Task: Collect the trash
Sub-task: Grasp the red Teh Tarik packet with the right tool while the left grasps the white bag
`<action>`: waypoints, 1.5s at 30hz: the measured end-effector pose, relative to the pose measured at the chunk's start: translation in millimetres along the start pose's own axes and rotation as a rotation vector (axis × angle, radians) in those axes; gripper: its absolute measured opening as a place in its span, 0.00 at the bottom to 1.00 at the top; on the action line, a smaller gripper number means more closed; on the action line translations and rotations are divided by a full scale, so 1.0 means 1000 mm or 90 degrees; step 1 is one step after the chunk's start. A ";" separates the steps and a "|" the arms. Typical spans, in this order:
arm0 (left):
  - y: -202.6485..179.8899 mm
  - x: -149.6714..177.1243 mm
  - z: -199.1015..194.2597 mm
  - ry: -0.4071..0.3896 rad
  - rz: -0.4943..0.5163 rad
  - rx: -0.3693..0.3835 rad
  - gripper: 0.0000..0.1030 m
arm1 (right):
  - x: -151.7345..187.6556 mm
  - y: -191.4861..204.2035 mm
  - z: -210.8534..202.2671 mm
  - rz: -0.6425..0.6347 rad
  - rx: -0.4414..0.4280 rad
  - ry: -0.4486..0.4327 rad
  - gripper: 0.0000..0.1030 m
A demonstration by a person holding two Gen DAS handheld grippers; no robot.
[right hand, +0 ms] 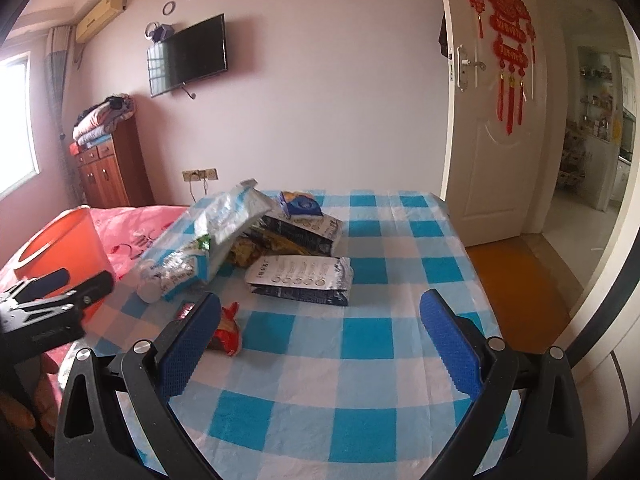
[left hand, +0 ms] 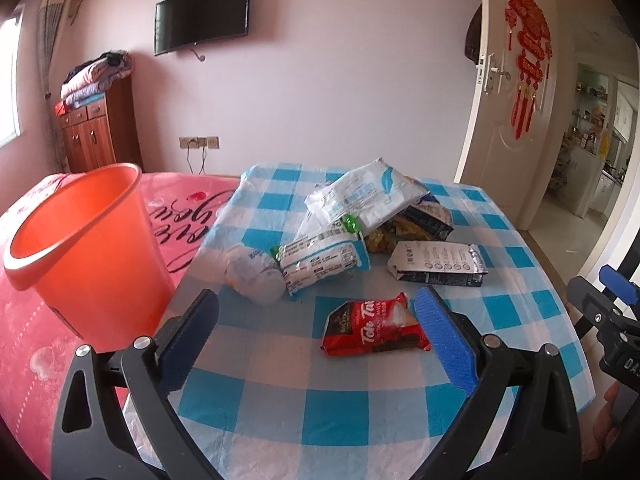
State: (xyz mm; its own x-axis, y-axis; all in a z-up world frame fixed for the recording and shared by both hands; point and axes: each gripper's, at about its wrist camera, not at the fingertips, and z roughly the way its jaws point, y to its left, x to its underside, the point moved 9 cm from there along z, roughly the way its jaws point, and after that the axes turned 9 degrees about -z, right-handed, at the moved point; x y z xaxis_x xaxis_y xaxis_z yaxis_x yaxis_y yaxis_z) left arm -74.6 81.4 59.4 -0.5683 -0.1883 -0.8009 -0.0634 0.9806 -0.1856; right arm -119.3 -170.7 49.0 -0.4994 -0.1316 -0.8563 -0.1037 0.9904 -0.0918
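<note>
Trash lies piled on a table with a blue-checked cloth [left hand: 280, 400]. A red snack wrapper [left hand: 374, 330] rests flat, just ahead of my left gripper [left hand: 316, 296], which is open and holds nothing; the wrapper is close to its right finger. Behind it are a silver pouch [left hand: 438, 266], a blue-white wrapper [left hand: 320, 260], a crumpled white bag [left hand: 252, 276] and a large white pack [left hand: 360, 200]. An orange bin [left hand: 80, 248] stands to the left. My right gripper [right hand: 320, 300] is open over the cloth, short of the silver pouch [right hand: 304, 280]. Its left finger partly hides the red wrapper [right hand: 226, 332].
A bed with a pink cover [left hand: 180, 208] lies behind the bin. A wooden cabinet [left hand: 96, 132] stands by the far wall, under a TV [left hand: 202, 16]. An open door [right hand: 496, 128] and an orange floor mat [right hand: 520, 292] are beyond the table's right edge.
</note>
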 end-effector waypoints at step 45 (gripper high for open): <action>0.100 -0.007 0.160 0.154 -0.194 -0.074 0.77 | 0.012 0.154 0.144 -0.147 -0.384 0.159 0.87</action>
State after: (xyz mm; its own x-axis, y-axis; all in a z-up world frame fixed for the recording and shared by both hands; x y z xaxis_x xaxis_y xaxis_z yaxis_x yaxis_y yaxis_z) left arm 54.3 171.7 -44.4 -0.6847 -0.4672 -0.5594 -0.3434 0.8838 -0.3178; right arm -17.5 -14.0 -48.6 -0.5834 -0.4135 -0.6991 -0.6546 0.7489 0.1033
